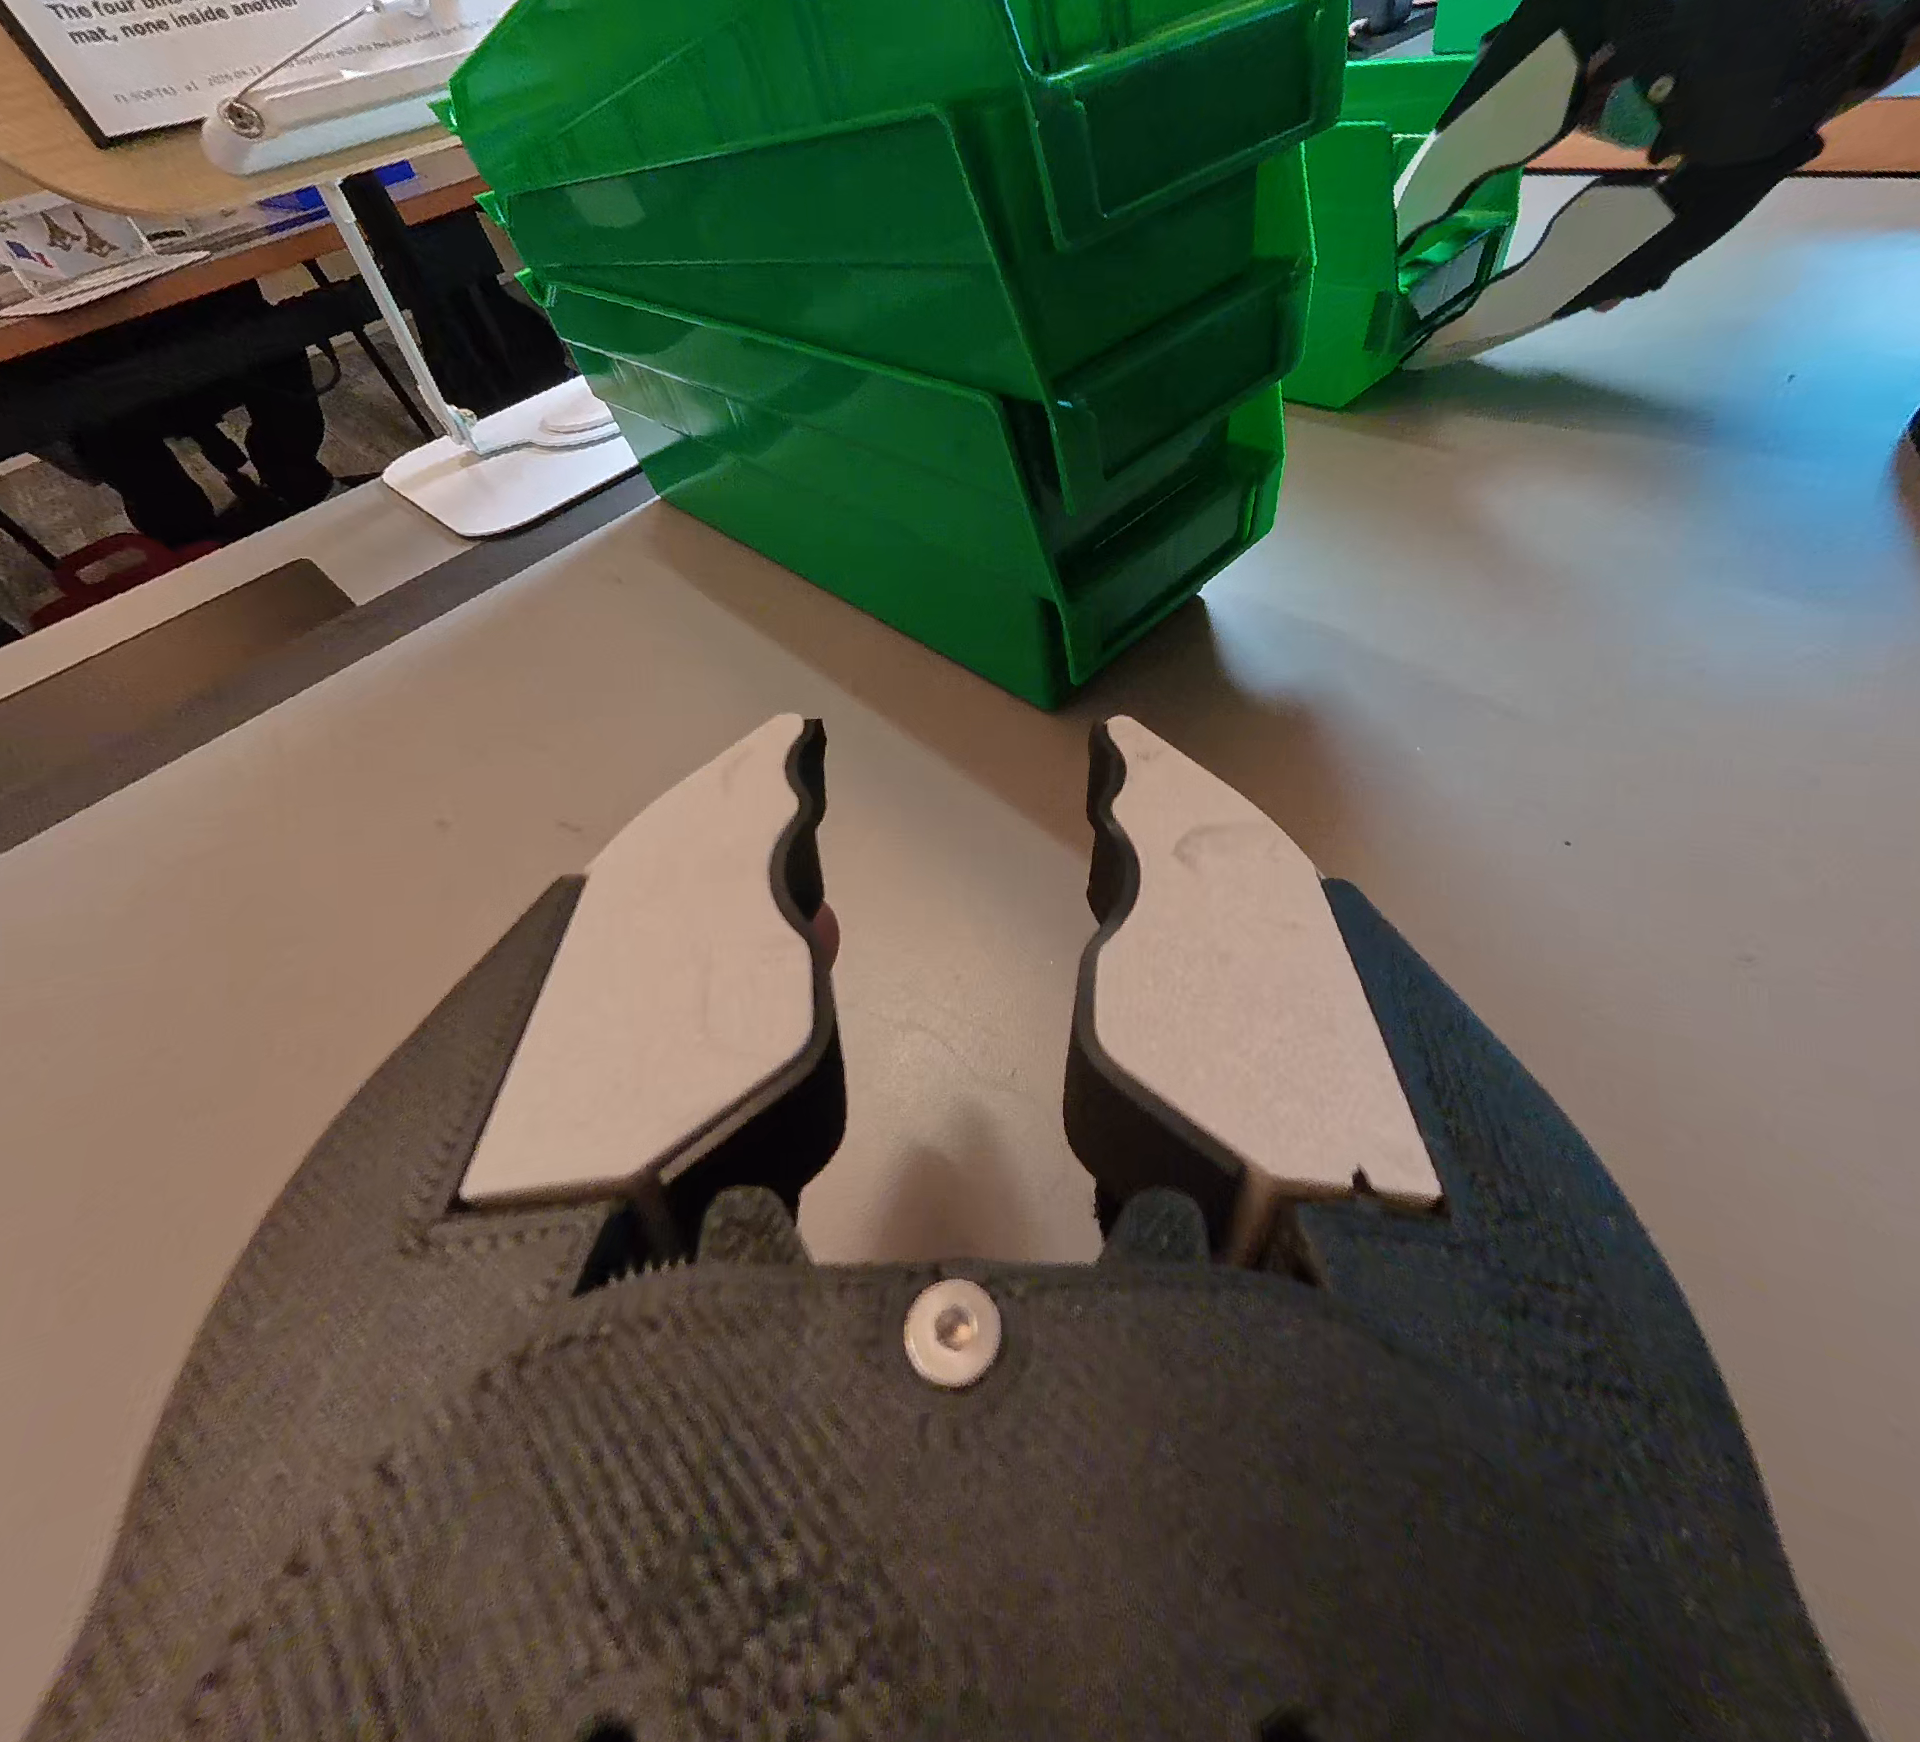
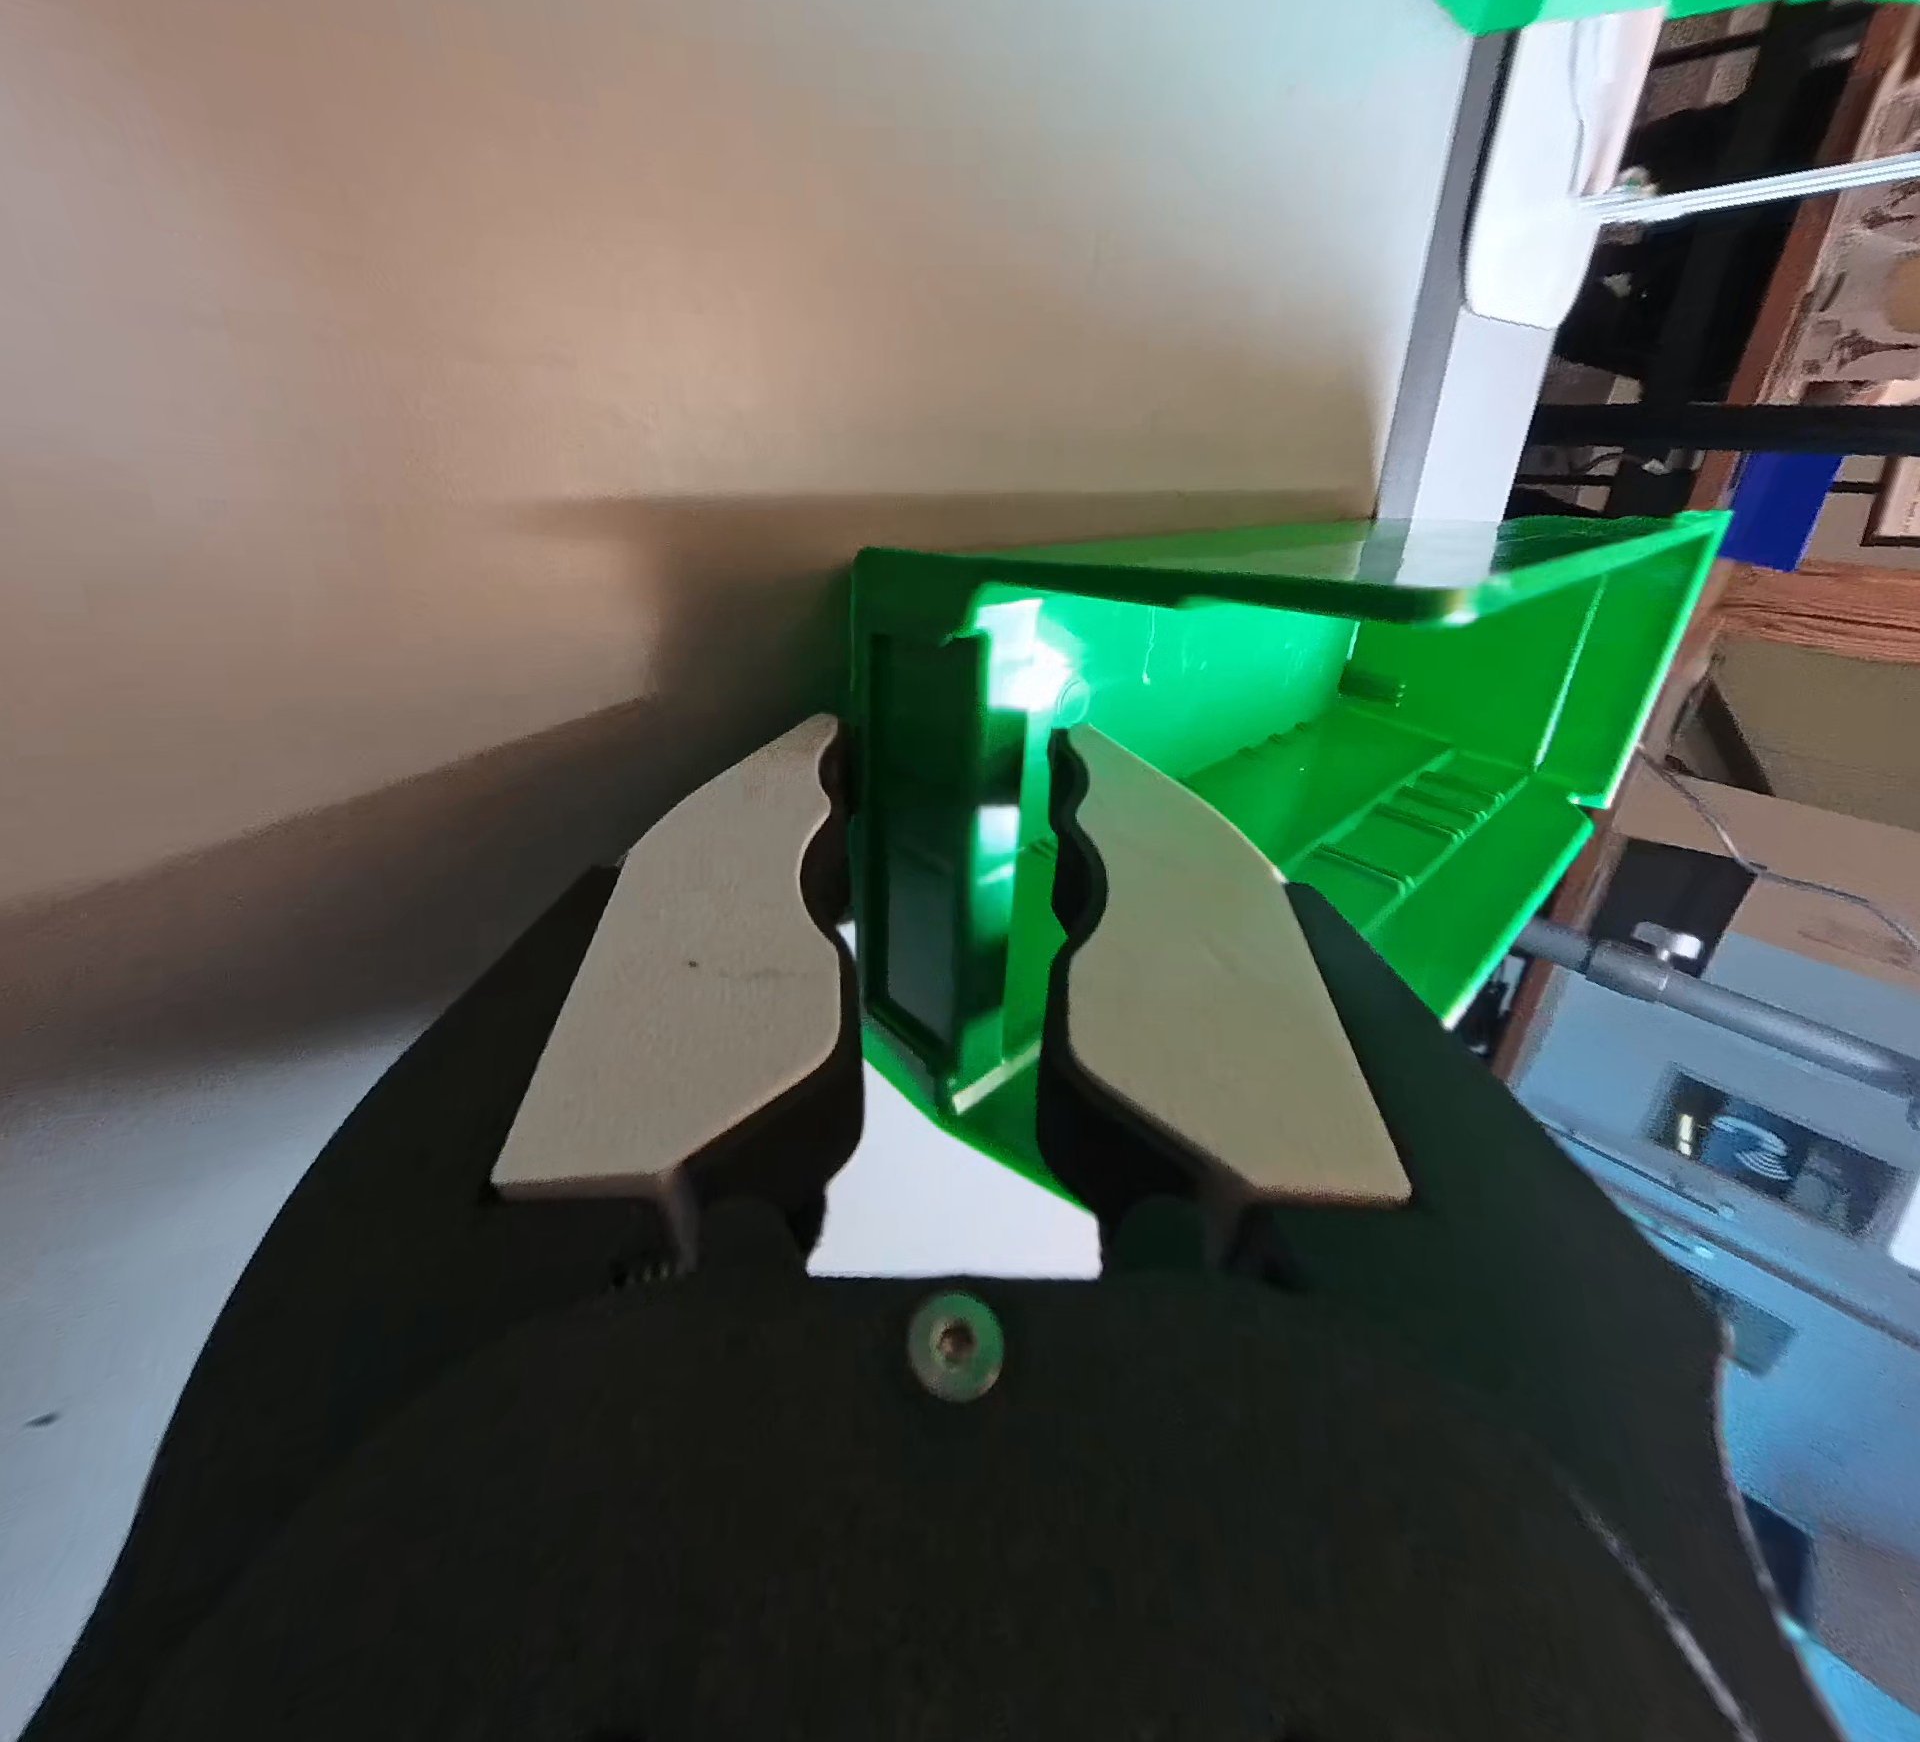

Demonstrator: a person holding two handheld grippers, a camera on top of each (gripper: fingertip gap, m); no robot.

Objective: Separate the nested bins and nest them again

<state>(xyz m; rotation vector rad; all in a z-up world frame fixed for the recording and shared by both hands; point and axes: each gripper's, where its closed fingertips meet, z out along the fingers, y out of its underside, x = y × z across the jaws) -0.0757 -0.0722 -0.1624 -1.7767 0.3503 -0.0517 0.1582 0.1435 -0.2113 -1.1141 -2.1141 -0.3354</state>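
Counter [image 1: 1558, 757] carries a stack of nested green bins [image 1: 894, 321], four by visible rims, the topmost tilted up. Beside it to the right sits one separate green bin [image 2: 1299, 757], its front lip pinched by the fingers of the right gripper [image 2: 951, 861], which slants down. Left gripper [image 1: 956, 819] hovers low before the stack, its fingers spread, gripping nothing.
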